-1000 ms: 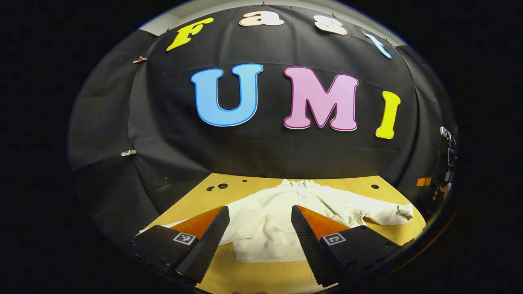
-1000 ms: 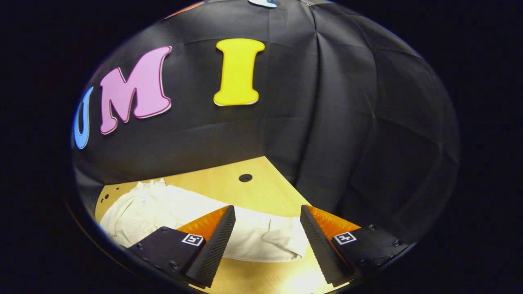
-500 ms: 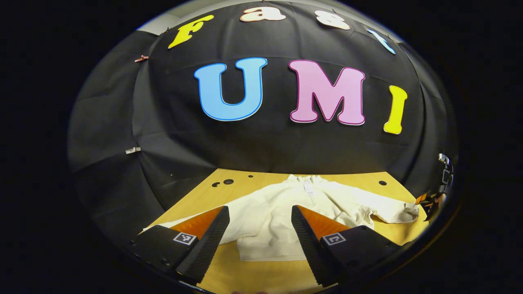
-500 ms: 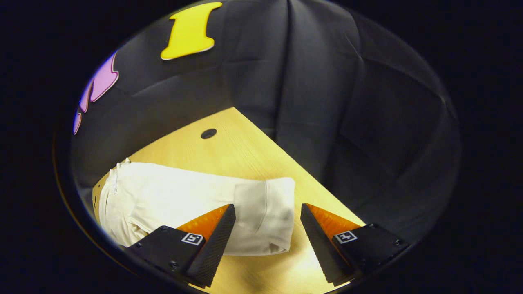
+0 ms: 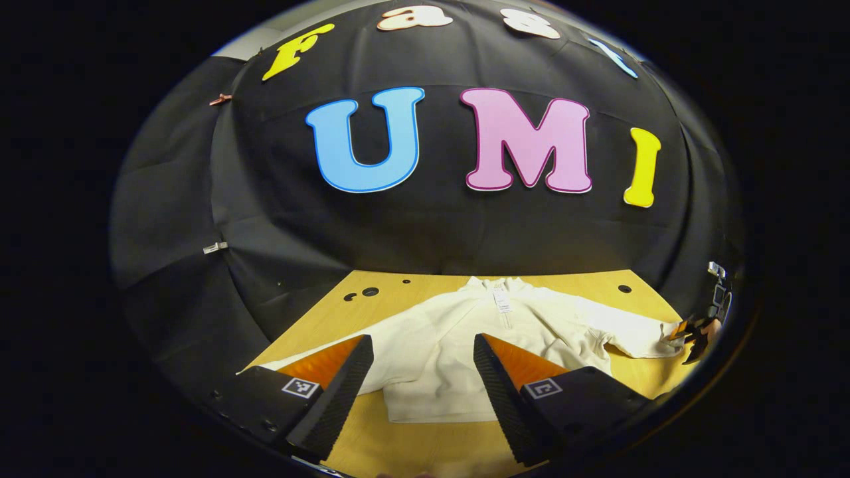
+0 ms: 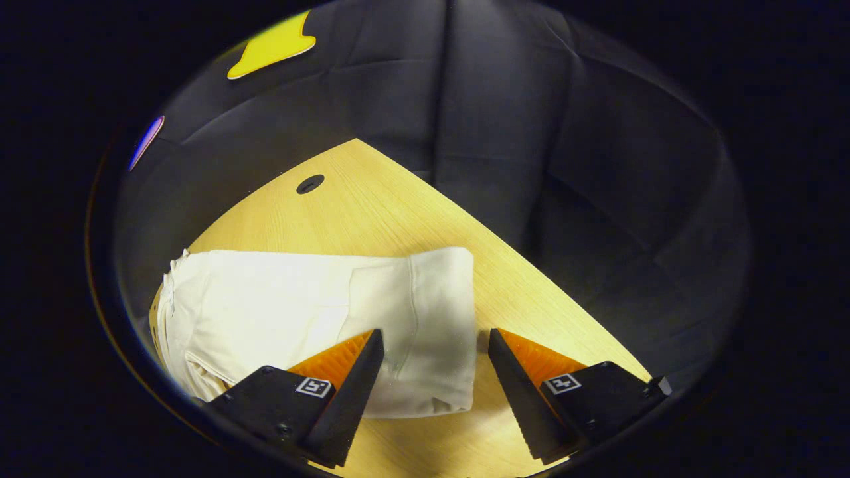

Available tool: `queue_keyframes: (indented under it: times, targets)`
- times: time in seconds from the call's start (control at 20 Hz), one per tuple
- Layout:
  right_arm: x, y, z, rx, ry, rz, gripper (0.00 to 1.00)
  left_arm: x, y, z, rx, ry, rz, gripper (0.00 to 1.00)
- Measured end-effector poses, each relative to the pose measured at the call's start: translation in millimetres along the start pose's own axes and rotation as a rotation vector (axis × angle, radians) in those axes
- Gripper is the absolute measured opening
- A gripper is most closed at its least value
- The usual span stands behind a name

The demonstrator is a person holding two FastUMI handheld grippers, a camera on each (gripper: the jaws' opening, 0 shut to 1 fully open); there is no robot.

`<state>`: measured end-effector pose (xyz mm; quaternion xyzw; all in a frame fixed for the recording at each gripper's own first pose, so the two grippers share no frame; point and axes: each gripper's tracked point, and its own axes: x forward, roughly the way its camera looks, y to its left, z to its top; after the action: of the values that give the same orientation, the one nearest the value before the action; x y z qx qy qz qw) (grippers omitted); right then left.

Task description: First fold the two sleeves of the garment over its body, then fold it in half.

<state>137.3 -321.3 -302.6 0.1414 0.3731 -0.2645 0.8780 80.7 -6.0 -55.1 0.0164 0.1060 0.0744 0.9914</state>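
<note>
Garment: a cream top (image 5: 465, 345) lies flat on the worktop (image 5: 425, 445), collar toward the booth wall, hem toward the person, both sleeves spread outward.
Step in hand: judged to be the approach to the first sleeve fold; neither sleeve lies over the body yet.
Right claw (image 6: 431, 398): released, fingers wide apart, poised just above the right cuff (image 6: 438, 318). No contact can be confirmed.
Left claw (image 5: 422, 398): released, fingers wide apart, held above the hem region and gripping nothing.
Method: lower the right claw so that one finger passes either side of the cuff edge, then close on both fabric layers — a single-layer pinch is likely to let the sleeve open in transit.
Method, continued: lift only enough to clear the worktop, carry the cuff across toward the collar line, and lay it flat on the body before releasing.
Risk: dragging instead of lifting may shift the whole garment and skew the later half fold.
Left sleeve (image 5: 319, 355): partly covered by the left claw's own finger; its cuff cannot be made out.
Right sleeve, left gripper view: the cuff end meets the other claw at the image edge — too small and distorted to judge contact.
Hem: its near edge is partly masked by both fingers of the left claw.
</note>
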Motion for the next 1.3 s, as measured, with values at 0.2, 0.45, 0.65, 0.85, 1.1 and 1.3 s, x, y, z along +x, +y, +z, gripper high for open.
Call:
queue_keyframes:
  times: [0.2,0.45,0.65,0.85,1.1,1.3]
  targets:
    - [4,21,-2,0.030,0.028,0.042,0.54,1,-2,4,0.002,0.000,-0.015,0.94]
    - [0,25,2,0.004,0.026,0.069,0.22,1,9,1,-0.006,0.014,-0.018,0.94]
    - [-15,32,19,-0.040,-0.022,0.068,0.08,2,29,-4,-0.023,0.029,-0.003,0.94]
    - [-47,61,65,-0.092,-0.113,0.105,0.08,3,47,-2,-0.010,0.009,0.018,0.94]
    - [-71,122,124,-0.181,-0.211,0.173,0.08,-3,56,-3,-0.006,-0.022,0.011,0.94]
    - [-91,188,152,-0.223,-0.255,0.256,0.08,-7,66,-13,-0.042,-0.010,0.034,0.94]
